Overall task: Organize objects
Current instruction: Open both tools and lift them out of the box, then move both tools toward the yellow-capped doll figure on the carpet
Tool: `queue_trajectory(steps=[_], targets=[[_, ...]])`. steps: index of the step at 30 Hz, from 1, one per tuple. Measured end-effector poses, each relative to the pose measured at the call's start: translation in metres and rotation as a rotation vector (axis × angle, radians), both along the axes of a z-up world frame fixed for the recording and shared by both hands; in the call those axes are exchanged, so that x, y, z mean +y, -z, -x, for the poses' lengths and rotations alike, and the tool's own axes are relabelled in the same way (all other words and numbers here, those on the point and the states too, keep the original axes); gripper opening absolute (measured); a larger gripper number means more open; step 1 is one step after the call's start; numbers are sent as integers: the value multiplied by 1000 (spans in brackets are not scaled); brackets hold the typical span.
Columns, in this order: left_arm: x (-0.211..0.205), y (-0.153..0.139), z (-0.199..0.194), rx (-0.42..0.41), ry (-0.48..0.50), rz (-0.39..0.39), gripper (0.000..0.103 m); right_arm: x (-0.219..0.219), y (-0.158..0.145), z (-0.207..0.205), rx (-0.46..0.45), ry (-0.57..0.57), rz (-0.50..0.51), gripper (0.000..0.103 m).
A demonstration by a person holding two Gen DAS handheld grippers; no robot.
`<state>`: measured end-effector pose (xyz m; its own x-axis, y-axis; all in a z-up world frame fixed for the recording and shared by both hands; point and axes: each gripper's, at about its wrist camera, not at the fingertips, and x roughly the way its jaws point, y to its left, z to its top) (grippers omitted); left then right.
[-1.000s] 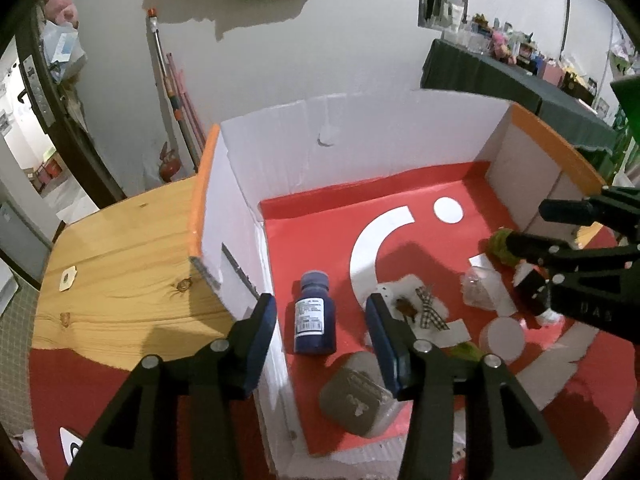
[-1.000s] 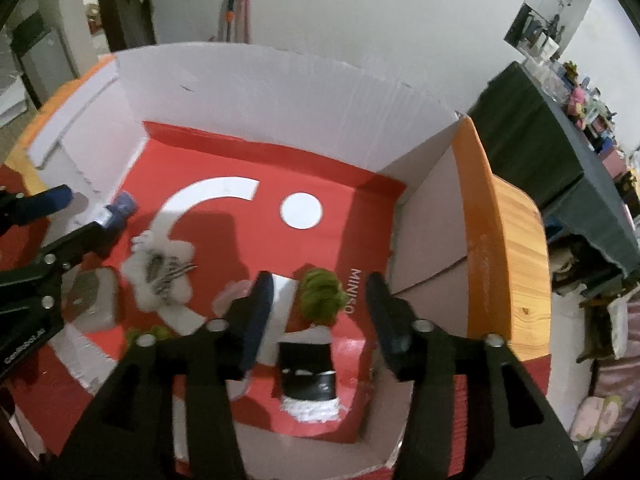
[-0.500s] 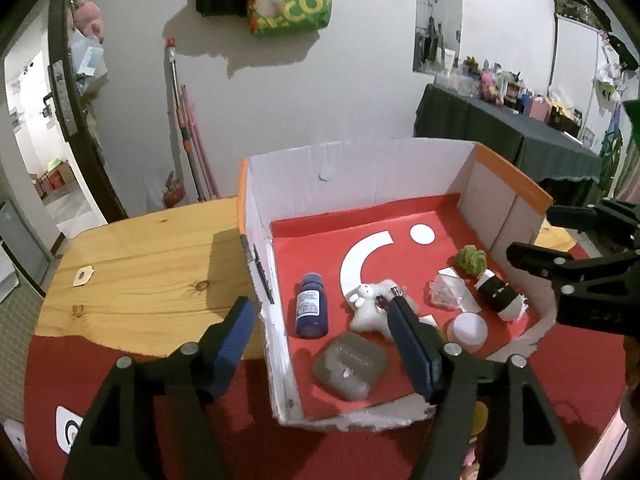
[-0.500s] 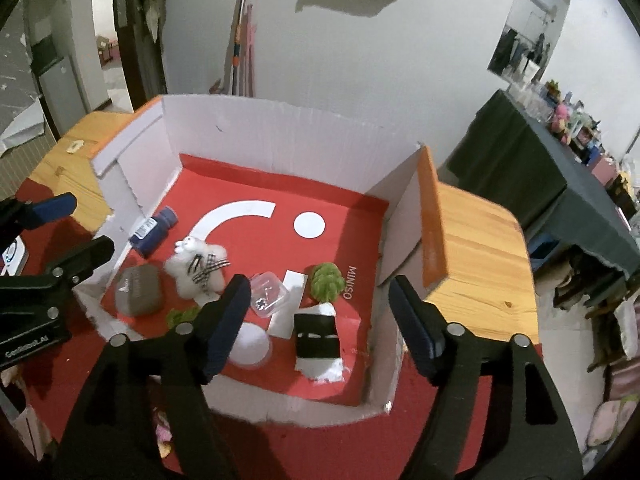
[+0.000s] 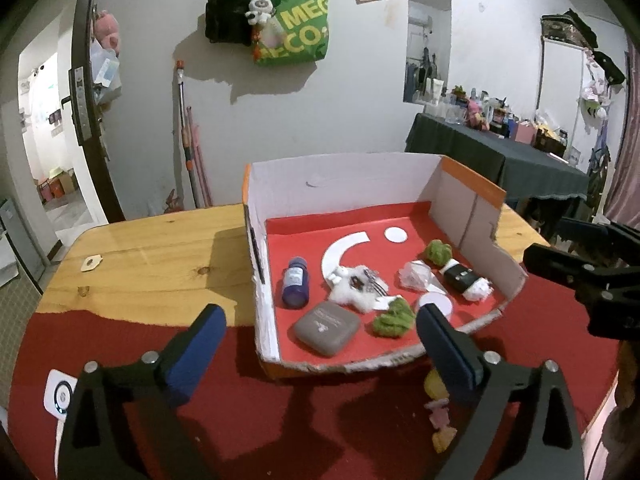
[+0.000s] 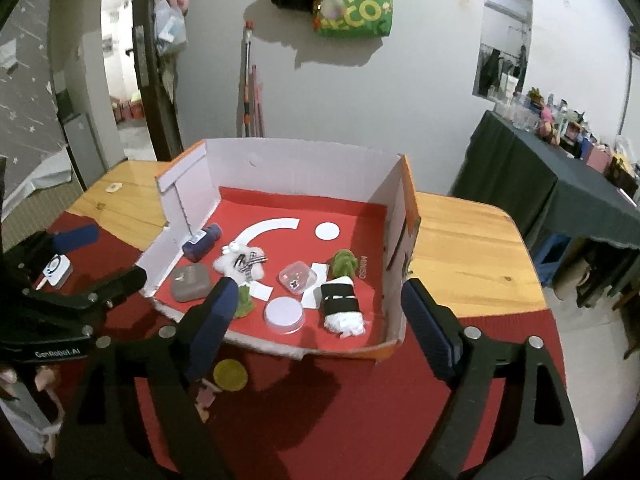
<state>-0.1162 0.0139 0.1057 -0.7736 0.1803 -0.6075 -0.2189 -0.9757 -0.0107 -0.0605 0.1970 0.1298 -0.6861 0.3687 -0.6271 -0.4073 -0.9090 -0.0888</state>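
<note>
This is a lived-in room of a home. A green shopping bag (image 5: 294,28) and a black bag (image 5: 226,16) hang on the white wall, with a small plush toy (image 5: 260,8) clipped on. A broom handle (image 5: 186,136) leans beside the open doorway (image 5: 44,132). A dark-clothed side table (image 5: 496,156) is crowded with bottles and trinkets, and a wooden table (image 5: 152,252) stands in front.

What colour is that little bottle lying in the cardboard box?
The bottle is dark blue with a white label; the left wrist view shows it best.
</note>
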Motion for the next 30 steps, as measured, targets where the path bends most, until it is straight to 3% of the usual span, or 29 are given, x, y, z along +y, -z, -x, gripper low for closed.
queue_trajectory(steps=[8,12,20,30], targets=[[6,11,-25,17,0,-8,103,-20,11,-28,39,0,-37,87],[4,23,-30,-28,1,-64,103,-23,19,-40,67,17,-14,88],[-2,46,-39,-75,-35,-102,103,-21,50,-56,63,54,27,89],[-7,74,-43,-131,-74,-70,103,-10,86,-58,15,98,91,89]])
